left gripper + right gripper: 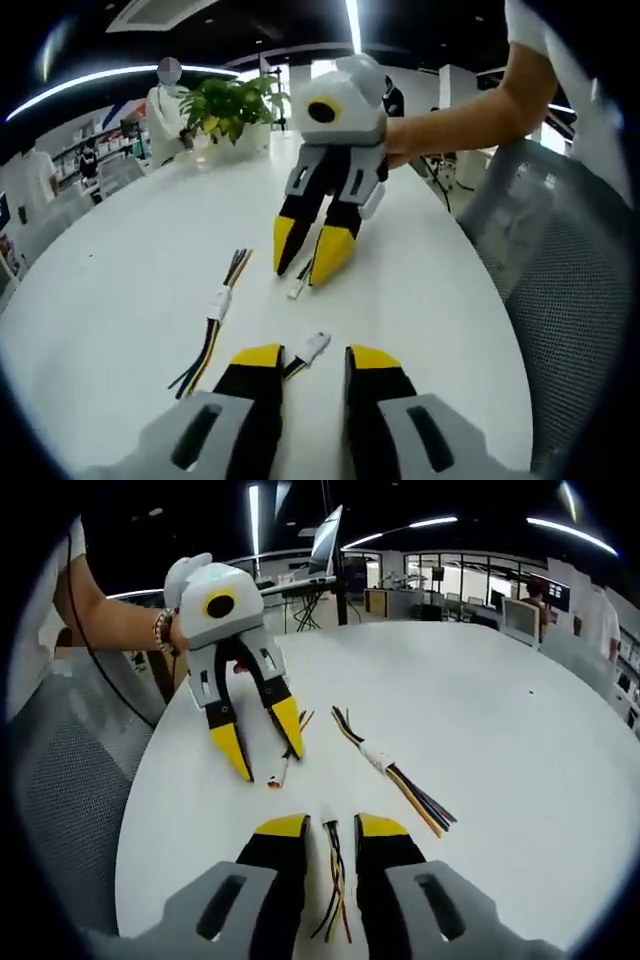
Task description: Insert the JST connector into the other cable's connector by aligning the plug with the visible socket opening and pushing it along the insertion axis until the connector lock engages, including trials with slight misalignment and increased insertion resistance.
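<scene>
Left gripper view: right gripper [305, 262] upper centre, jaws released, astride a small white plug [297, 290] on the white surface [120, 300]. Right gripper view: left gripper [267, 748] likewise released; multicoloured wire bundle [335, 895] bottom centre, poss. untouched.

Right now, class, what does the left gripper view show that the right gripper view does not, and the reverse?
Left gripper view: a potted plant at the table's far edge.
Right gripper view: what looks like a monitor beyond the table, and a bracelet on the person's wrist.
Shared: the white table, a mesh chair, a spare cable lying apart, and the open left gripper and right gripper, each with a cable between its fingers.
</scene>
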